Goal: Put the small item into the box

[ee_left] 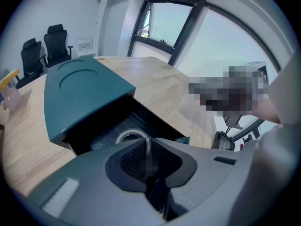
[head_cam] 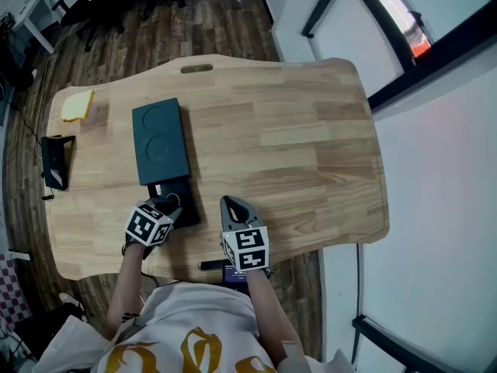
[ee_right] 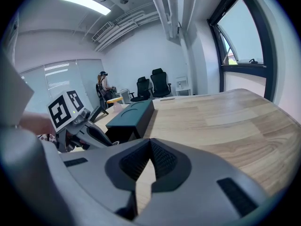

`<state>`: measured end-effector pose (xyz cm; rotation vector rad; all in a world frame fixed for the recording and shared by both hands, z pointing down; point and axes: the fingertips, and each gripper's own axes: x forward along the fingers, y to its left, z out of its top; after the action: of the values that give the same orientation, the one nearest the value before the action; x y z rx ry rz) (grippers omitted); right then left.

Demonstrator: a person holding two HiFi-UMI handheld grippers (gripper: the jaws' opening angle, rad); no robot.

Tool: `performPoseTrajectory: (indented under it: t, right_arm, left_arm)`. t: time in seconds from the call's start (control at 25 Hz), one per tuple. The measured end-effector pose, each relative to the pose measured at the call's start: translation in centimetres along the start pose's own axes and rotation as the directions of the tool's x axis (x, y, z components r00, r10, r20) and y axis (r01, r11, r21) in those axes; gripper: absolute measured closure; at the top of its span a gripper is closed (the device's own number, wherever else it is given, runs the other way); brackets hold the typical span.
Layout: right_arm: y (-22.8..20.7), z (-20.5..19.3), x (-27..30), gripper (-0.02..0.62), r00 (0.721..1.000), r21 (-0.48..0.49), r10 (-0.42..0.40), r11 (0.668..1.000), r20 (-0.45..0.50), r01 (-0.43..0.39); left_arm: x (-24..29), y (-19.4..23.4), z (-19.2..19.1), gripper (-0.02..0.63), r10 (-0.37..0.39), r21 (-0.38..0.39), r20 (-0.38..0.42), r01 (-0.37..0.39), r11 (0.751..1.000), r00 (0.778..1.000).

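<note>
Pinching the small white ring (ee_left: pixel 128 135) by its near edge, the left gripper (ee_left: pixel 148 144) has its jaws pressed together, with only the thin white rim between the pads. The rest of the ring sticks out just past the jaw tips, over the dark inside of the open drawer (ee_left: pixel 181 138). Can't tell if it touches the drawer floor.

The drawer stands open toward the jaws from under the teal box (ee_left: pixel 80 93). The box body lies ahead and left of the left jaws, with two round recesses in its top. In the head view the left gripper (head_cam: pixel 171 205) has its tips at the near end of the drawer (head_cam: pixel 186 196), and the box (head_cam: pixel 159 142) runs away from it along the table (head_cam: pixel 295 146).

Right gripper (ee_right: pixel 149 142): jaws closed, tips meeting, nothing held. Only a thin sliver of table wood shows in the gap lower down. It sits beside the left one, to its right, tips over bare table (head_cam: pixel 229 202). The box is ahead and left of its jaws (ee_right: pixel 131 117).

Further out, well ahead and left of the left jaws, a yellow item (head_cam: pixel 78 105) and a black object (head_cam: pixel 56 162) lie near the far left table edge. Black office chairs (ee_left: pixel 44 51) stand beyond the table.
</note>
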<state>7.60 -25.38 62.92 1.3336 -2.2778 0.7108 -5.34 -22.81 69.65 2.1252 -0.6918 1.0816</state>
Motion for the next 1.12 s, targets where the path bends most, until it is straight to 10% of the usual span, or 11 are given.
performPoseTrajectory:
  t: [0.64, 0.92, 1.12]
  right_arm:
    - [2.3, 2.5, -3.0, 0.591, 0.998, -0.070, -0.007, 0.997, 0.066, 0.011]
    - [5.0, 3.6, -5.4, 0.591, 0.993, -0.124, 0.008, 0.992, 0.120, 0.007]
    - [6.8, 5.2, -7.8, 0.591, 0.981, -0.149, 0.018, 0.989, 0.195, 0.012]
  left_arm:
    - [-4.7, 0.0, 2.4, 0.572, 0.042, -0.136, 0.250, -0.008, 0.991, 0.967]
    - [-11.0, 0.0, 3.8, 0.603, 0.134, -0.192, 0.476, -0.046, 0.980, 0.869]
    - [-16.6, -1.7, 5.1, 0.603, 0.175, -0.210, 0.662, -0.044, 0.977, 0.729]
